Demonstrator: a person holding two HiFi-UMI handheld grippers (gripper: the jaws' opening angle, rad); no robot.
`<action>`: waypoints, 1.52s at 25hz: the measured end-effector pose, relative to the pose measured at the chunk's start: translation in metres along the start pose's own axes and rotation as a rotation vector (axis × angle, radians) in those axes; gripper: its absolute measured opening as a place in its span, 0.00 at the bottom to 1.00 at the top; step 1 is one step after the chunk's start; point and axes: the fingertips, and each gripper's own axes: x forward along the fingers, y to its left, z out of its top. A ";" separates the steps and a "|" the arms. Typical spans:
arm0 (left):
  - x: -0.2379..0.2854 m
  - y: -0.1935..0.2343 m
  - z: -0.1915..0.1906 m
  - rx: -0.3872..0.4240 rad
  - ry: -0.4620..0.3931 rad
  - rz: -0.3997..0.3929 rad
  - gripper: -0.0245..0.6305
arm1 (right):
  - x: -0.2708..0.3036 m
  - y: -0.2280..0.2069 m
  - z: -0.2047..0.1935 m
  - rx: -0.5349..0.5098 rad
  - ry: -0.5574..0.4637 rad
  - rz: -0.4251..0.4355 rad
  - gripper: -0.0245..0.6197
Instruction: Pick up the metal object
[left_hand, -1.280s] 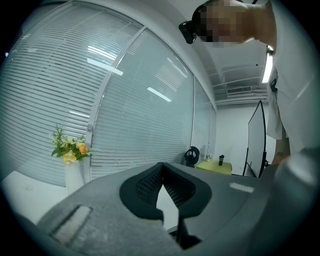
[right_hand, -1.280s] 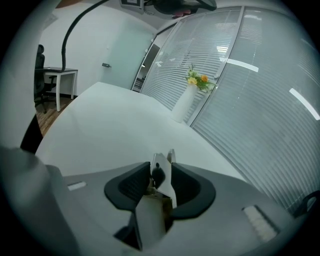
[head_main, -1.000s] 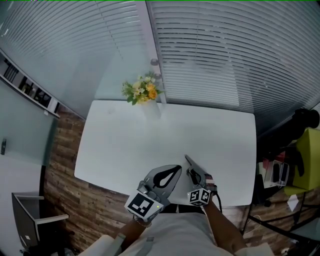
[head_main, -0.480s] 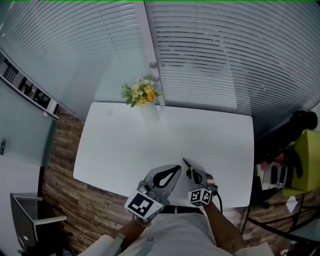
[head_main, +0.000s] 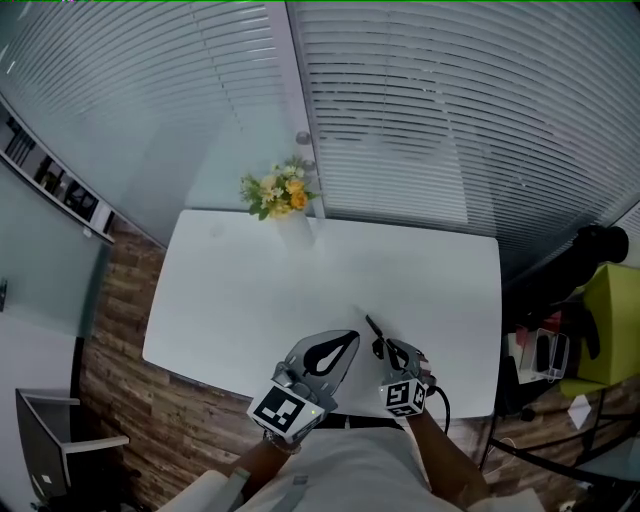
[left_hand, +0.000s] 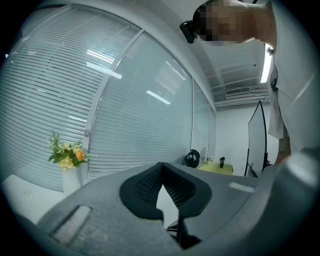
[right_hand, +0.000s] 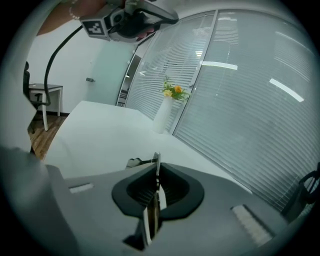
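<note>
**Lift stage: right claw (right_hand: 156, 175) pinching the thin metal object (right_hand: 157, 160) over the near right part of the white surface (head_main: 250, 290).**
The claw is closed on the blade-like strip and angled downward. The next move likely calls for a steady rise without loosening the pinch. The left claw (left_hand: 162, 169), closed and empty, is held level alongside.

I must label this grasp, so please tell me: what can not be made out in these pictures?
- The metal object: right gripper view, lower part hidden between the right gripper's shut jaws; head view, too small for its shape.
- The vase: head view, white on the white table, outline unclear.
- The yellow-green thing: head view, cut off by the right edge.
</note>
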 end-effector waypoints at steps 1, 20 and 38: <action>0.000 0.000 0.000 0.000 -0.002 -0.001 0.04 | -0.003 -0.003 0.003 0.017 -0.005 -0.001 0.05; 0.002 -0.005 0.005 0.007 -0.028 -0.012 0.04 | -0.061 -0.068 0.097 0.293 -0.144 0.015 0.05; 0.005 -0.003 0.017 0.013 -0.036 -0.014 0.04 | -0.134 -0.119 0.199 0.419 -0.337 0.034 0.05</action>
